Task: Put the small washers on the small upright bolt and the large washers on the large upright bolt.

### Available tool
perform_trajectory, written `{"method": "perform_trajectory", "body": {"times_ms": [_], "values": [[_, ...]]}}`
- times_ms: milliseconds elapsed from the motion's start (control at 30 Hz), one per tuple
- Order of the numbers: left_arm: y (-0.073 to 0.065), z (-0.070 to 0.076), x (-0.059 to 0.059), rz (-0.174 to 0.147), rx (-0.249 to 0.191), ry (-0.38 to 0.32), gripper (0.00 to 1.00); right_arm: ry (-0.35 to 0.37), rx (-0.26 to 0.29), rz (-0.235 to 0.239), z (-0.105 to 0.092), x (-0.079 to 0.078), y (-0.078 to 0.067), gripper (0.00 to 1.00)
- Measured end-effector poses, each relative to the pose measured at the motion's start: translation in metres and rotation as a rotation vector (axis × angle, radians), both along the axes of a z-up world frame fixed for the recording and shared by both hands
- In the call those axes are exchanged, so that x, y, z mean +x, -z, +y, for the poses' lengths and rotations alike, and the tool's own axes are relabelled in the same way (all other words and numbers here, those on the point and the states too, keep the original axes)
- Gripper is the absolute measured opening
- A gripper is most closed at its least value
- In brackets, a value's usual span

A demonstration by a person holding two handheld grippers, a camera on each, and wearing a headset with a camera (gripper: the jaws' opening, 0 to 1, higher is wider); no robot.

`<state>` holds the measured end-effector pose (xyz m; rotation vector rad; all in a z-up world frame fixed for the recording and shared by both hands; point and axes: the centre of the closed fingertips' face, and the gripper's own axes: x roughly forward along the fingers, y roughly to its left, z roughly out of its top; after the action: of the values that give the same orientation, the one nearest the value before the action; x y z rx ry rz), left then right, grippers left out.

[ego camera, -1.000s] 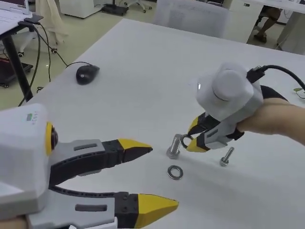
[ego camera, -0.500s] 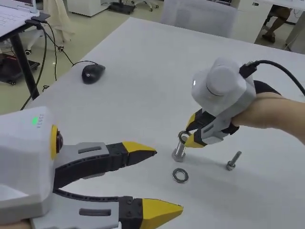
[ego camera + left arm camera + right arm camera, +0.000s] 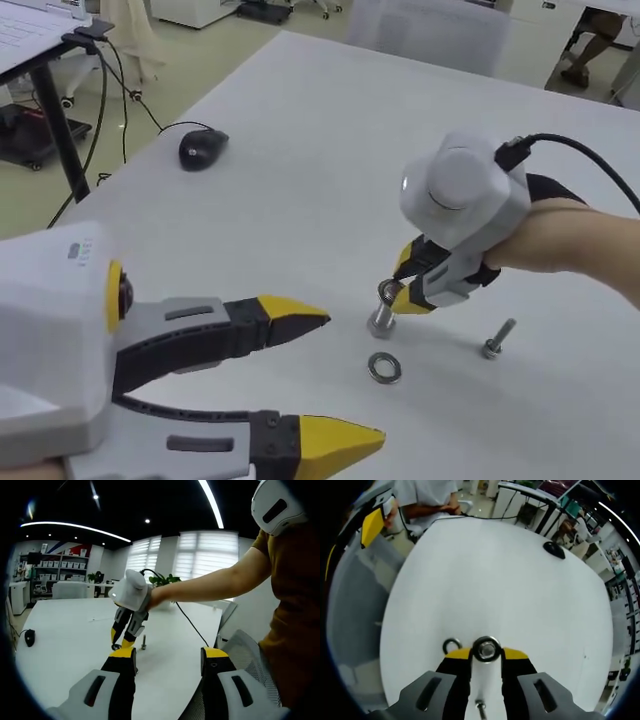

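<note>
Washer (image 3: 386,291) pinched in right gripper (image 3: 402,291) over large bolt (image 3: 381,320), left gripper (image 3: 350,377) wide open, empty

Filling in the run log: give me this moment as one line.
right gripper: shut on washer, over large bolt | left gripper: open, hovering | spare washer: flat on table

Right hand-held gripper (image 3: 399,288) angled down, pinching washer (image 3: 486,649); left hand-held gripper (image 3: 352,378) level, jaws apart.

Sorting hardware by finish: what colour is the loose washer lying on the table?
Silvery grey metal; the washer shows best in the head view.
</note>
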<state>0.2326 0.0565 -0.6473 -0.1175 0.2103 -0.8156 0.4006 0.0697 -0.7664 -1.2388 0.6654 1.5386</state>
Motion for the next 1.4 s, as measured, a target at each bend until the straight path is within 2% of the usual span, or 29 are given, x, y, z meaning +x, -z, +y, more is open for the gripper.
{"method": "perform_trajectory", "body": {"times_ms": [133,200,733,1100,1200,1267,1400], "values": [[0.001,0.001,0.0,0.003,0.002,-0.002,0.51,-0.003,-0.017,-0.004,0.001,0.001,0.007,0.22],[0.001,0.001,0.001,0.004,0.001,-0.004,0.51,0.0,-0.022,0.003,0.002,0.004,0.015,0.22],[0.005,0.004,0.006,0.011,-0.001,-0.012,0.5,0.022,-0.045,0.052,-0.001,0.001,0.043,0.23],[0.006,0.005,0.006,0.013,-0.003,-0.017,0.5,0.013,-0.043,0.055,-0.004,-0.001,0.045,0.24],[0.007,0.005,0.006,0.015,0.0,-0.018,0.5,0.011,-0.045,0.05,-0.007,-0.001,0.05,0.24],[0.007,0.005,0.006,0.015,0.001,-0.018,0.5,0.011,-0.038,0.048,-0.007,0.0,0.052,0.24],[0.006,0.008,0.005,0.012,0.001,-0.024,0.5,0.024,-0.005,0.052,-0.006,0.001,0.045,0.25]]}}
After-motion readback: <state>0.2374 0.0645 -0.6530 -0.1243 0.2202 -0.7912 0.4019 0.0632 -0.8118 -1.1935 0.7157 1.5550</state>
